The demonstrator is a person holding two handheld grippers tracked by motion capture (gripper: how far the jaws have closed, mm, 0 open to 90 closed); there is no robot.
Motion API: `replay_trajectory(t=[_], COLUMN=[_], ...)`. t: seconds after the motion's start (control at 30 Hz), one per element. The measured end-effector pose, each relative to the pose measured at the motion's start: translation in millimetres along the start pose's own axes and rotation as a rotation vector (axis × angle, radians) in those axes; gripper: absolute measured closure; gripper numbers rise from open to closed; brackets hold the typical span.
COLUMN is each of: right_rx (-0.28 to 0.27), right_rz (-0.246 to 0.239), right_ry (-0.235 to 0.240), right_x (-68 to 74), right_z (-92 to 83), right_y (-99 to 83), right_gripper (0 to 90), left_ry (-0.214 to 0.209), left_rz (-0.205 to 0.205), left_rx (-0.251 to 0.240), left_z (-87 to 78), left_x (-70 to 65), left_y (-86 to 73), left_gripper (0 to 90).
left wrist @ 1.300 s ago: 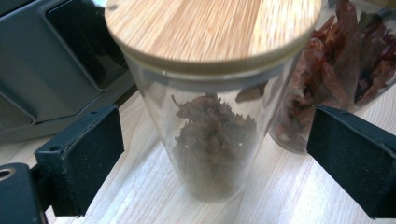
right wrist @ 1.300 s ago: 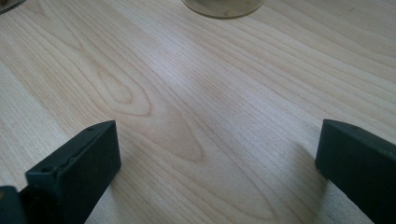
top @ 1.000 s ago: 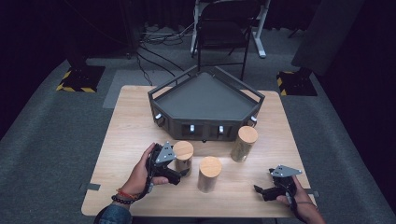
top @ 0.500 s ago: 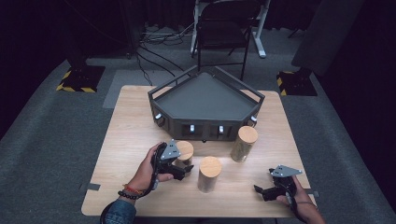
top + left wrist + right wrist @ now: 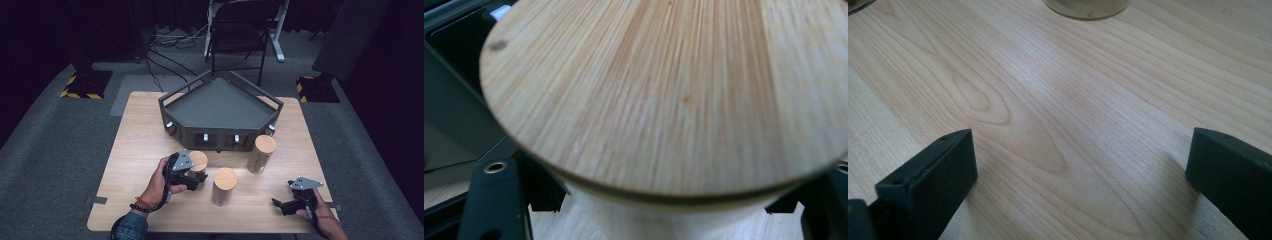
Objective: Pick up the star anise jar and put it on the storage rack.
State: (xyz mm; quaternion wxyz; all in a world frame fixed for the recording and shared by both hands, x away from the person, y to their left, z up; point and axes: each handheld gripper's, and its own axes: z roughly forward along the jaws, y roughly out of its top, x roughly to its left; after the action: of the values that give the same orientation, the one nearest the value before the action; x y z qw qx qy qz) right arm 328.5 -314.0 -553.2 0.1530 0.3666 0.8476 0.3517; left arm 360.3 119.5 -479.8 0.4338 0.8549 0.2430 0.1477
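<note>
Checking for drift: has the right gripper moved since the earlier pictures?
No. The right gripper sits at the same spot near the table's right front corner, jaws open.

Jar with round bamboo lid (image 5: 198,161), upright on worktop, clear glass body, clamped between left tongs (image 5: 196,178), lid (image 5: 674,95) light-grained with a small dark spot, well apart from right tongs (image 5: 280,206)

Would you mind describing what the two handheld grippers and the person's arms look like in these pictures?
Both grippers are black, each topped by a grey three-cornered plate: the left gripper and the right gripper. The right gripper's jaws are flat, blocky black pads. A dark cable loops from the left one. The left wrist wears a red band and a dark beaded bracelet above a blue denim cuff.
</note>
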Motion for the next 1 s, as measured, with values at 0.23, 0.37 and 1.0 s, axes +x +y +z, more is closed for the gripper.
replay_trajectory(t=[0.23,0.37,1.0], right_rx=[0.0,0.0,0.0], right_rz=[0.0,0.0,0.0], right_ry=[0.0,0.0,0.0], right_x=[0.0,0.0,0.0], right_z=[0.0,0.0,0.0], right_y=[0.0,0.0,0.0], right_gripper=[0.0,0.0,0.0], left_ry=[0.006,0.018,0.053], left_rz=[-0.015,-0.019,-0.088], left_rx=[-0.009,-0.008,-0.024], left_z=[-2.0,-5.0,-16.9], left_x=[-1.3,-1.2,14.7], left_y=[4.1,8.0,34.7], left_gripper=[24.4,24.4,24.7])
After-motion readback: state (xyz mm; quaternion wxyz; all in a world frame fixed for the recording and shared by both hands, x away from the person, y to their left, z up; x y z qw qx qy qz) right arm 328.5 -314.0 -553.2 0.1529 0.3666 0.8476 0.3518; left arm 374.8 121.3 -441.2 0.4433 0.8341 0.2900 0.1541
